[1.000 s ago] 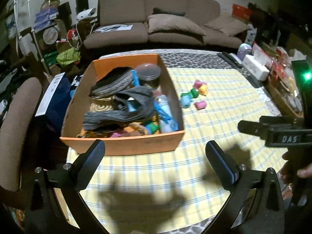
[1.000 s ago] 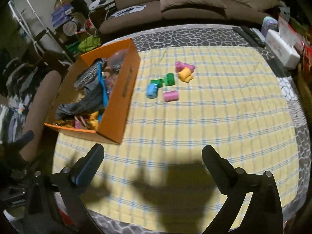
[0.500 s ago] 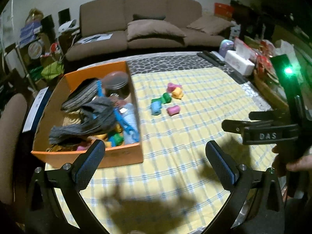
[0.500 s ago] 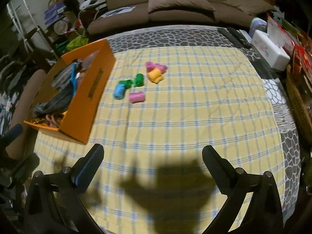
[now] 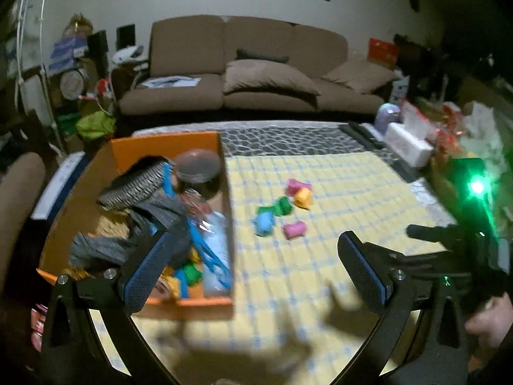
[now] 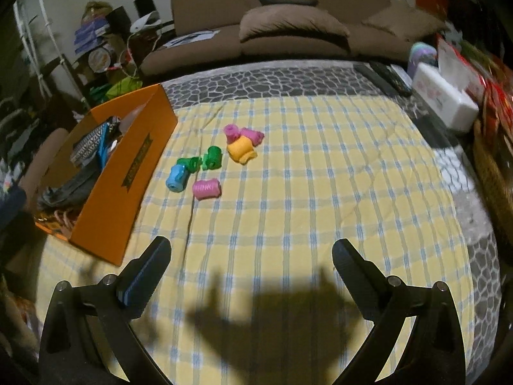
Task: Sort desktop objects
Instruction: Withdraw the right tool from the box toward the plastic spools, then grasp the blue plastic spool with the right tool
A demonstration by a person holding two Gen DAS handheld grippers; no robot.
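The spools (image 6: pixel 208 163) lay ahead-left of the empty, spread right claw (image 6: pixel 248 266), nearer it than the equally spread left claw (image 5: pixel 253 263).

You find no legible text anywhere here. The orange box (image 6: pixel 128 173) carries a dark printed strip (image 6: pixel 137 164) along its long side, with gold lettering too small and skewed to read. The white tissue box (image 6: pixel 444 102) at the table's right edge shows pink markings, also unreadable. The left wrist view is too blurred for any lettering.
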